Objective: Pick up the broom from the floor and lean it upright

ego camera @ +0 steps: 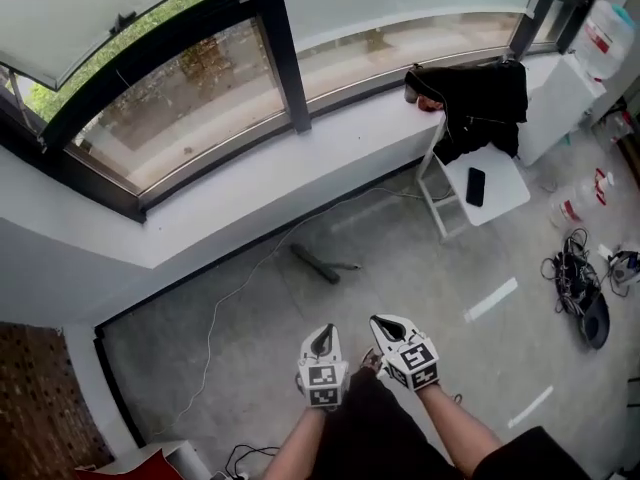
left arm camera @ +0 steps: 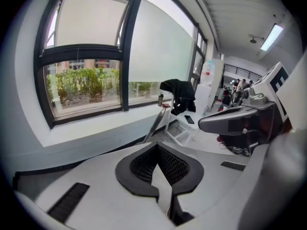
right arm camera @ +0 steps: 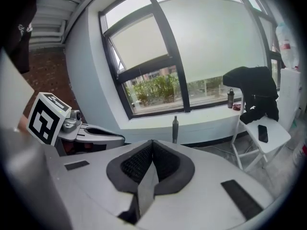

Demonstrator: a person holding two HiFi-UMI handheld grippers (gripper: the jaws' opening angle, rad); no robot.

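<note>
The broom (ego camera: pixel 318 264) stands on its dark head on the grey floor below the window ledge. Its grey handle (left arm camera: pixel 156 122) rises at a tilt toward the ledge. In the right gripper view the handle's top (right arm camera: pixel 175 127) shows in front of the white wall. Both grippers hang side by side well back from the broom, above the person's lap. My left gripper (ego camera: pixel 322 340) is shut with nothing between its pads (left arm camera: pixel 144 164). Beside it, my right gripper (ego camera: pixel 386 326) is shut and empty too, its pads (right arm camera: pixel 165 163) meeting.
A white folding chair (ego camera: pixel 497 190) with a phone (ego camera: pixel 475 186) on its seat and a black jacket (ego camera: pixel 482 103) over its back stands right of the broom. A thin cable (ego camera: pixel 240 288) runs across the floor. Tangled cords (ego camera: pixel 575 278) lie at right.
</note>
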